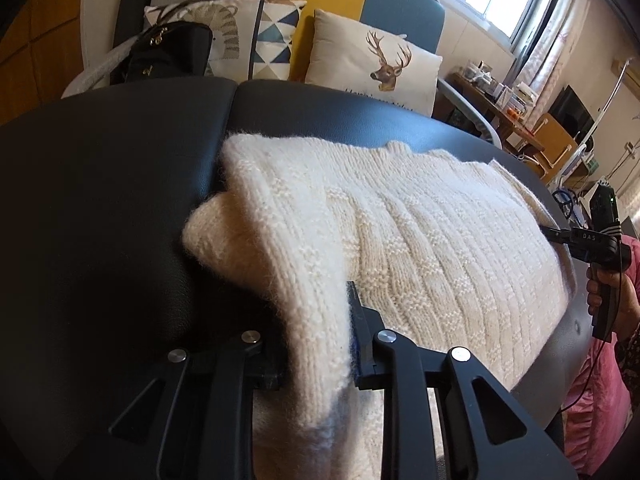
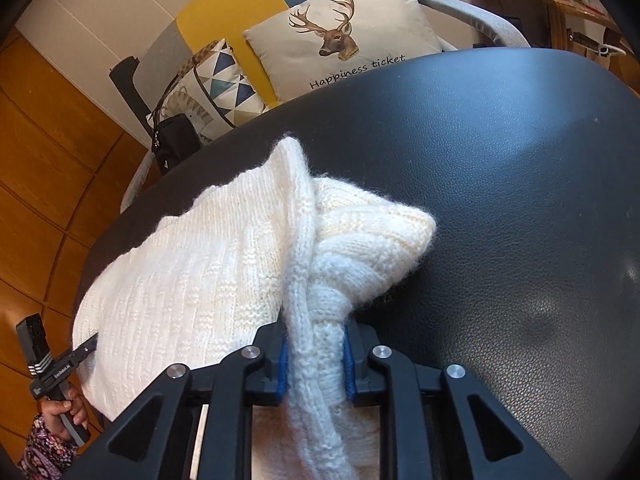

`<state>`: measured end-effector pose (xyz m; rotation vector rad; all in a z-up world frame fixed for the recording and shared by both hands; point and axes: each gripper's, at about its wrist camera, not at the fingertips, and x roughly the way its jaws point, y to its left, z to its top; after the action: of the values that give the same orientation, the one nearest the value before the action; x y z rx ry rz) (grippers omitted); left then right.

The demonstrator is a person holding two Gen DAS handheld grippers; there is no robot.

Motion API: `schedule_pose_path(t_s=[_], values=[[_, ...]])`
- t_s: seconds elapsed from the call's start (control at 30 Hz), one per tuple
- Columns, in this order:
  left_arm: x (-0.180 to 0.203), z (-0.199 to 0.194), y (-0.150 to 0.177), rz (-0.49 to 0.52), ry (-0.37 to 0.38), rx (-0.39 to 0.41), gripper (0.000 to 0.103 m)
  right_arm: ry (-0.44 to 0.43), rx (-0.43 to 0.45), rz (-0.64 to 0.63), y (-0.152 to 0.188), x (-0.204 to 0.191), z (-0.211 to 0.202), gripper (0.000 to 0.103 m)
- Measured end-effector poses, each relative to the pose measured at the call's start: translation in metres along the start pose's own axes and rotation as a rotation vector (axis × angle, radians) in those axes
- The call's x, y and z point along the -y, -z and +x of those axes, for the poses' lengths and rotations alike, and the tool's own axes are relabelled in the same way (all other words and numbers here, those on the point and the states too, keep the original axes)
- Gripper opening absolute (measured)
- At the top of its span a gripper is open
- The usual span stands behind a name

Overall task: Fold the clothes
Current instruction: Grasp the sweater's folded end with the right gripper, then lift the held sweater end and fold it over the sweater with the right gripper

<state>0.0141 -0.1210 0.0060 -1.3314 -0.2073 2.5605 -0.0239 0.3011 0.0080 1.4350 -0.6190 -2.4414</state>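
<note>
On the dark padded surface [image 2: 500, 184]: we find the cream knit sweater [image 1: 420, 240] lying flat, its 2 near corners raised.
Left gripper [image 1: 320, 344]: clamped on a bunched fold at the sweater's left near edge; knit fills the gap between the pads.
Right gripper [image 2: 316, 360]: clamped on a twisted rope of knit at the opposite near edge; blue pads [image 2: 282, 364] press both sides.
Hands: the left hand [image 2: 66, 404] and the right hand [image 1: 600, 288] each show only at the rim of the other camera's view.
Step, as we judge it: both corners secured, fold not yet carried over.
Risk 1: the right grip holds a narrow twisted strand; a lift may stretch the knit or slip free.
Risk 2: uneven travel of the 2 grippers would skew the fold line.
Risk 3: fuzzy yarn may snag on a pad edge at release.
Layers held: possibly more than 1 in the left grip; the view there is too bunched to tell.
Background: sofa cushions [image 2: 344, 36] sit well apart.
</note>
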Motion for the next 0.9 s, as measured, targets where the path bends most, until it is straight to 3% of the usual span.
schedule_pose_path(t_s=[0.17,0.43,0.9], values=[[0.003,-0.014,-0.001,-0.013,0.012,0.061,0.020,-0.028,0.019,0.013,-0.001,-0.005,-0.008,0.019],[0.005,-0.036,0.002,-0.008,0.021,0.091,0.018,-0.058,0.035,0.004,-0.007,-0.024,-0.020,0.019],[0.013,-0.103,0.008,0.039,0.007,0.237,0.018,-0.125,0.026,-0.090,-0.016,-0.109,-0.014,0.019]])
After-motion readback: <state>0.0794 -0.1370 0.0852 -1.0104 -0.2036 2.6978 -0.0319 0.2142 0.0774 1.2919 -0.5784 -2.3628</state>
